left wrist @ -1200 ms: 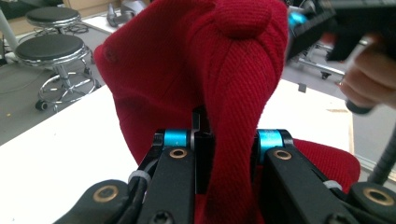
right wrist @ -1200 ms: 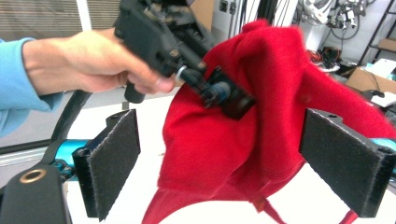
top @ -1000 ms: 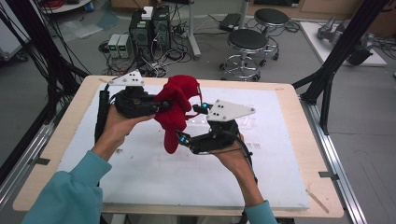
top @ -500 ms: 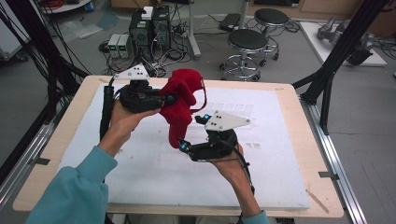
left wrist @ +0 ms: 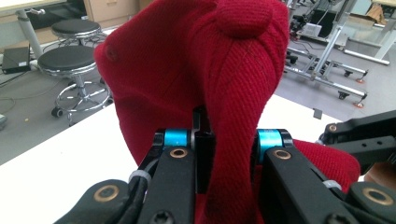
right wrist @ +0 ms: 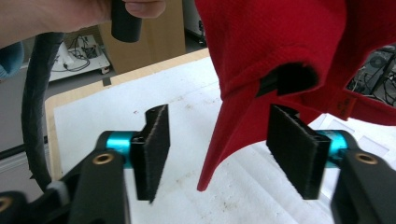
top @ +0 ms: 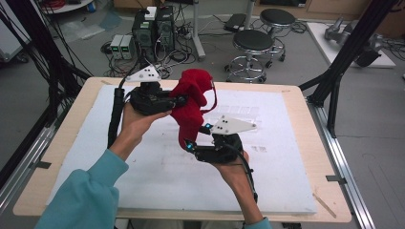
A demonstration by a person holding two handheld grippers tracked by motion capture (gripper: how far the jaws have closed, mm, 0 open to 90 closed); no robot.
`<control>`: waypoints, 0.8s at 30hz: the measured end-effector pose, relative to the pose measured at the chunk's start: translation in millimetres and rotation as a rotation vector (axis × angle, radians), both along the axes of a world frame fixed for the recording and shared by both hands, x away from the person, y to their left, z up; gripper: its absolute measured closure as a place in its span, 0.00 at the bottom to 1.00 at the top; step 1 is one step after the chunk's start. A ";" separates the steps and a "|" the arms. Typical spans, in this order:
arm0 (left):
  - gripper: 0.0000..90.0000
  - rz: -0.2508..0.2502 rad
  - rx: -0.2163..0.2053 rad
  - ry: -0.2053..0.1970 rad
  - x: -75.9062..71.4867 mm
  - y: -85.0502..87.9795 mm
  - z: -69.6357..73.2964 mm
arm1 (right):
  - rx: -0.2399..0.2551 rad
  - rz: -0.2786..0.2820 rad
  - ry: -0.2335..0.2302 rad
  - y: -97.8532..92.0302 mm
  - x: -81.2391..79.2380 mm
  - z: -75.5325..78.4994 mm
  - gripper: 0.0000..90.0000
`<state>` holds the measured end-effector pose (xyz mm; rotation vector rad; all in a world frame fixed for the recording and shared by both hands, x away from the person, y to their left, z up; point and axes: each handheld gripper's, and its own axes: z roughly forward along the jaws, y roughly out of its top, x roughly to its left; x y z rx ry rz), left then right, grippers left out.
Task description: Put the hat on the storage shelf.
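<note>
Above the worktop's middle: red knit garment (top: 191, 102) is hanging in the air, its lower tip dangling toward 6 o'clock without reaching the white surface.
Garment look: deep red ribbed knit, soft and floppy, bunching into rounded folds at the top (left wrist: 224, 70); a hemmed opening and a small tag are showing near its lower edge (right wrist: 280, 79).
Left gripper (top: 179, 100): sitting at 9 o'clock of the cloth, its jaws are clamping together on a thick fold of the knit (left wrist: 229, 154) and carrying the weight.
Right gripper (top: 196, 138): waiting at 6 o'clock of the cloth, its jaws have just been closing yet are standing apart, the pointed tip (right wrist: 219, 154) hanging between the pads, nearer the right one and not pressed.
Doing the step well: the right hand is probably needing to rise a touch so the pads are taking the hem rather than the bare tip, then pinching squarely while the left is keeping the cloth steady.
Worktop (top: 286, 191): white sheet on a pale wooden board.
</note>
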<state>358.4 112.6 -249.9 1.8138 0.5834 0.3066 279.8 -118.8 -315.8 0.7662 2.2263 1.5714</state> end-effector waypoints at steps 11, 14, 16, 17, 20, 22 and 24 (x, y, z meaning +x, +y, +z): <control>0.91 -0.004 0.008 -0.010 -0.8 -5.6 -2.7 | -0.011 -0.033 0.024 -2.1 4.2 -7.6 0.87; 0.91 0.001 0.002 -0.004 0.4 -4.1 -6.8 | -0.015 -0.026 0.036 -1.8 5.1 -8.4 0.91; 0.91 0.001 0.002 -0.003 1.0 -2.4 -9.2 | -0.003 -0.025 0.060 -3.6 7.6 -9.7 0.93; 0.91 0.001 0.002 -0.003 1.0 -2.4 -9.2 | -0.003 -0.025 0.060 -3.6 7.6 -9.7 0.93; 0.91 0.002 -0.001 -0.005 1.3 -1.4 -10.5 | 0.002 -0.026 0.071 -5.1 9.9 -10.9 0.94; 0.91 0.005 0.003 -0.008 1.4 -0.7 -10.3 | 0.008 -0.030 0.076 -4.5 10.9 -11.3 0.95; 0.91 0.005 0.001 -0.012 1.3 0.1 -10.1 | 0.010 -0.033 0.073 -4.0 11.2 -11.3 0.95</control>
